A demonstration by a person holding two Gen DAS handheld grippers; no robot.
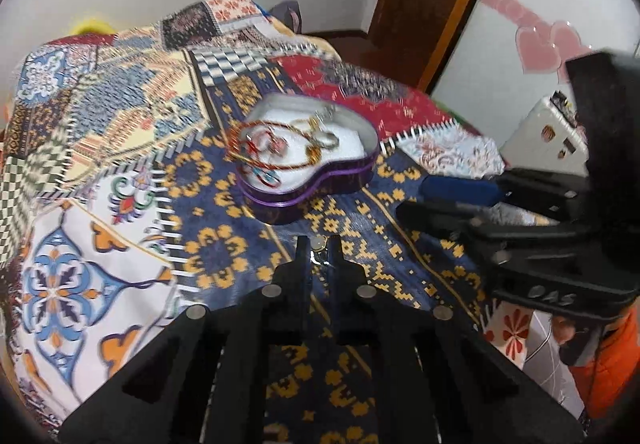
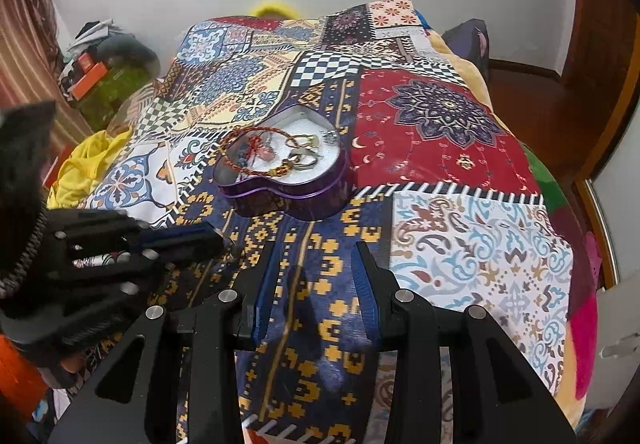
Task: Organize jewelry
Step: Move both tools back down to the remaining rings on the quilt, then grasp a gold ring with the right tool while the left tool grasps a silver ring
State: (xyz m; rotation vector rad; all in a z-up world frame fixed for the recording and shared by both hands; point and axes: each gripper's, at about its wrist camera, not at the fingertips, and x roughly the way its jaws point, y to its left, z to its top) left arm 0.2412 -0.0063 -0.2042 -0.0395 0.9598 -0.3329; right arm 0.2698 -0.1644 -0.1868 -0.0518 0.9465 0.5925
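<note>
The left gripper (image 1: 319,250) is pinched shut on a small shiny piece of jewelry (image 1: 319,244). The heart-shaped tin (image 1: 316,179) with bracelets (image 1: 272,147) and rings sits on the patchwork cloth (image 1: 120,163) just past its fingertips. The right gripper (image 2: 316,256) has its fingers wide apart with nothing between them, and the tin lies just ahead.

Left gripper (image 1: 319,248) jaws pinching small silvery trinket (image 1: 319,244), heart-shaped tin (image 1: 320,179) beyond

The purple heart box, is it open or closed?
Open. The purple heart box has no lid on, so its white inside shows, with a red braided bracelet and gold rings in it.
</note>
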